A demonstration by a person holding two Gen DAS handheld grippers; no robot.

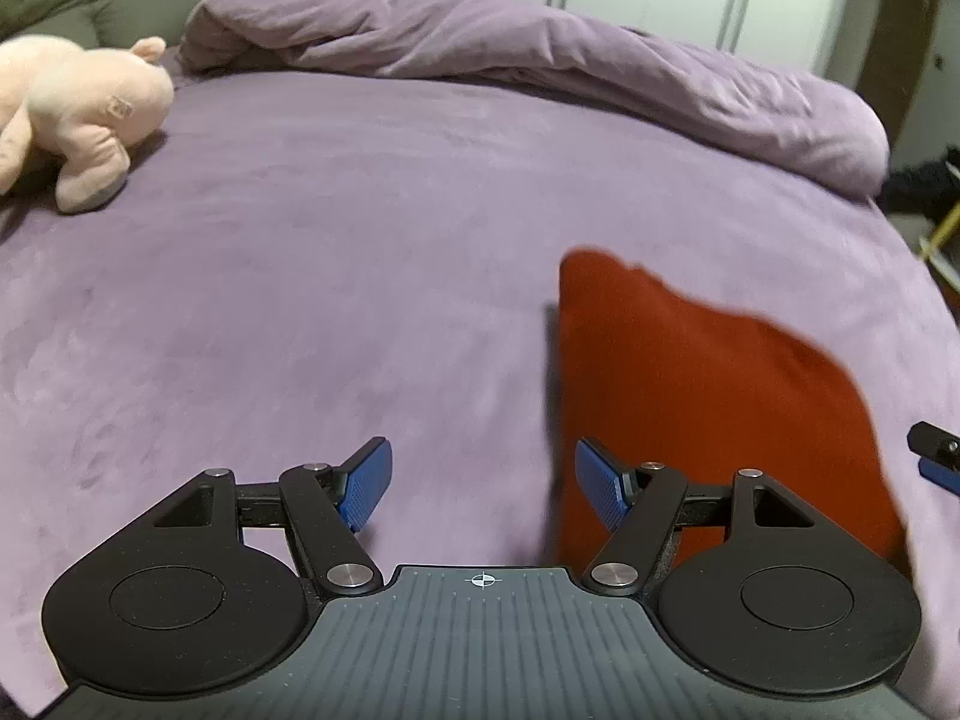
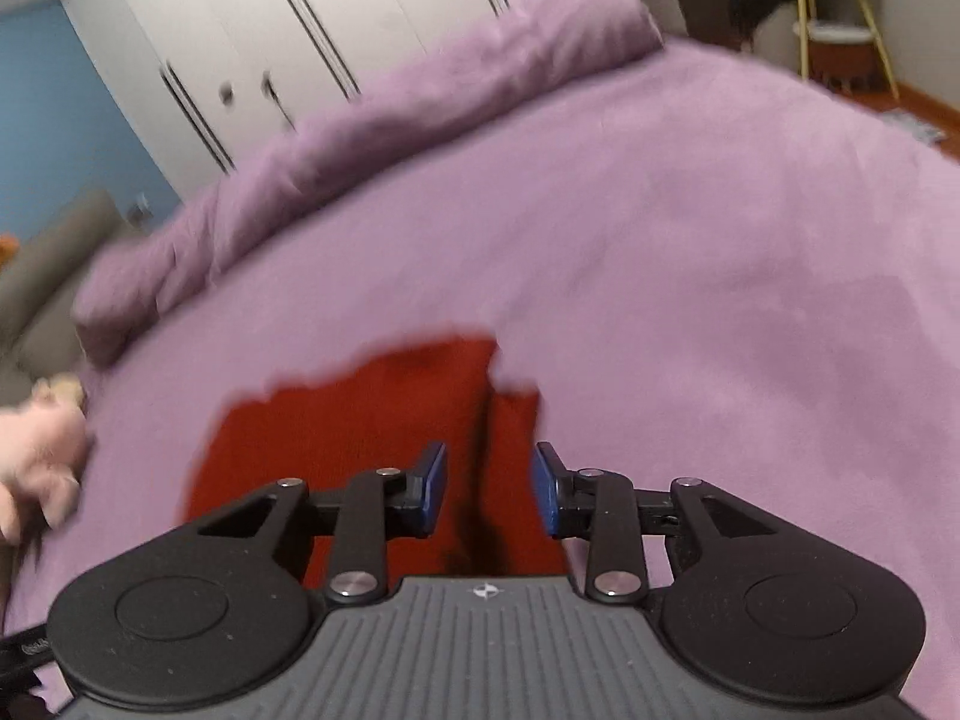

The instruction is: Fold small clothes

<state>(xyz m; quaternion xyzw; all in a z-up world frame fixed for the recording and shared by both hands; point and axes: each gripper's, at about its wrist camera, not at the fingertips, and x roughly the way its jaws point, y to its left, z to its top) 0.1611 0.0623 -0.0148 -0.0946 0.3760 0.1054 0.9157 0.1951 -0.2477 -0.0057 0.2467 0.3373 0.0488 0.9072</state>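
Note:
A small red garment point(image 1: 708, 396) lies on the purple bedspread point(image 1: 336, 276), its left edge straight. My left gripper point(image 1: 483, 483) is open and empty, just left of that edge, its right finger over the cloth. In the right wrist view the red garment point(image 2: 372, 420) shows a dark fold line down its right part. My right gripper point(image 2: 489, 489) is open above the garment's near right end, with nothing between the blue pads point(image 2: 543, 492). The right gripper's tip shows at the left wrist view's right edge point(image 1: 936, 456).
A pink plush toy point(image 1: 78, 114) lies at the bed's far left, and also shows in the right wrist view point(image 2: 42, 450). A rolled purple duvet point(image 1: 540, 60) runs along the far side. White wardrobe doors point(image 2: 288, 48) stand behind. A yellow-legged stand point(image 2: 840, 30) is past the bed's right edge.

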